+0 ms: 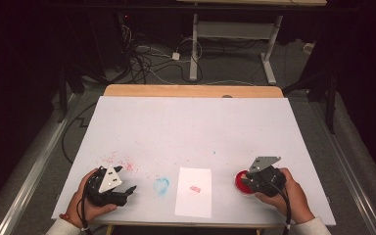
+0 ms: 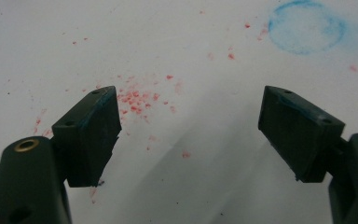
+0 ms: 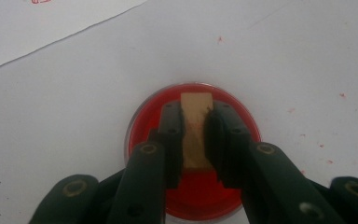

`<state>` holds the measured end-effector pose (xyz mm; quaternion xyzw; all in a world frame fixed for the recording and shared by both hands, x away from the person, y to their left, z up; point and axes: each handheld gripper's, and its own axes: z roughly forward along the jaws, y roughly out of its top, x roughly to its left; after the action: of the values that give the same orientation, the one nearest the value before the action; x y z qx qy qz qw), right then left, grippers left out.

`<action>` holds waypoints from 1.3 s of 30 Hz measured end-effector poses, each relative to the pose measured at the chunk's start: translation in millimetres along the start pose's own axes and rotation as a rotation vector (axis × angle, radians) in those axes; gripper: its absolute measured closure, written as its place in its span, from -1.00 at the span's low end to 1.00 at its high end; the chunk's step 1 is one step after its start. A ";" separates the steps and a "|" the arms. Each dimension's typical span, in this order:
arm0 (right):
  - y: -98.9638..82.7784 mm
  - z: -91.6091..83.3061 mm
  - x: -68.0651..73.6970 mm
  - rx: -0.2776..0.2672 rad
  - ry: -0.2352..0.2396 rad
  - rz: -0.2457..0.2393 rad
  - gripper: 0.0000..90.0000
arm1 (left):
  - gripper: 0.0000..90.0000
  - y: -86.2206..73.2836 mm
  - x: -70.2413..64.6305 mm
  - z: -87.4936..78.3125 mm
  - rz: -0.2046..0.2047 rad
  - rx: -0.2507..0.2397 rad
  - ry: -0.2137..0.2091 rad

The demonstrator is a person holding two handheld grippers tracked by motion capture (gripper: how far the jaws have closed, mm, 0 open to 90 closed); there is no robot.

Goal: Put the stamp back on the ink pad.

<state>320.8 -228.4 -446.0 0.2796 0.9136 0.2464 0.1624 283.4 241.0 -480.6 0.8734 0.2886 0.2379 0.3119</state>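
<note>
Over red ink pad (image 3: 193,186) at 4 o'clock, R gripper (image 3: 196,121) is clamping wooden stamp (image 3: 196,128), inking up; paper (image 1: 194,192) w/ one red print is awaiting more; L gripper (image 2: 191,133) is idling wide.

We see a rectangular table with a matte white top (image 1: 191,122) and a bare wooden strip along its far edge. Lying directly on it are a white rectangular paper sheet (image 1: 194,203) bearing a small red stamped mark (image 1: 195,188), a round shallow dish of red ink (image 1: 241,185) well to the sheet's right, and a faint blue ring-shaped smudge (image 1: 162,185) just left of the sheet. We also note scattered red specks (image 1: 120,160) staining the white surface farther left, near the front corner.
</note>
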 end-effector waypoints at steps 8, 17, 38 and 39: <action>-0.6 0.4 -1.3 0.012 0.010 0.007 0.66 | -0.57 0.5 0.1 1.0 0.008 0.001 0.005; 0.4 -0.2 -0.9 0.009 0.019 0.003 0.59 | -0.57 0.1 -0.1 0.8 -0.002 0.005 -0.001; 1.4 -5.8 -2.6 -0.044 0.028 0.019 0.36 | -0.57 0.4 0.5 0.9 0.008 0.001 0.005; 1.7 -6.7 -2.5 -0.051 0.028 0.021 0.35 | -0.57 0.4 0.4 0.9 0.006 0.001 0.004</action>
<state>320.6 -231.1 -439.1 0.2814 0.9063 0.2752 0.1542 284.3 240.7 -480.9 0.8739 0.2868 0.2403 0.3103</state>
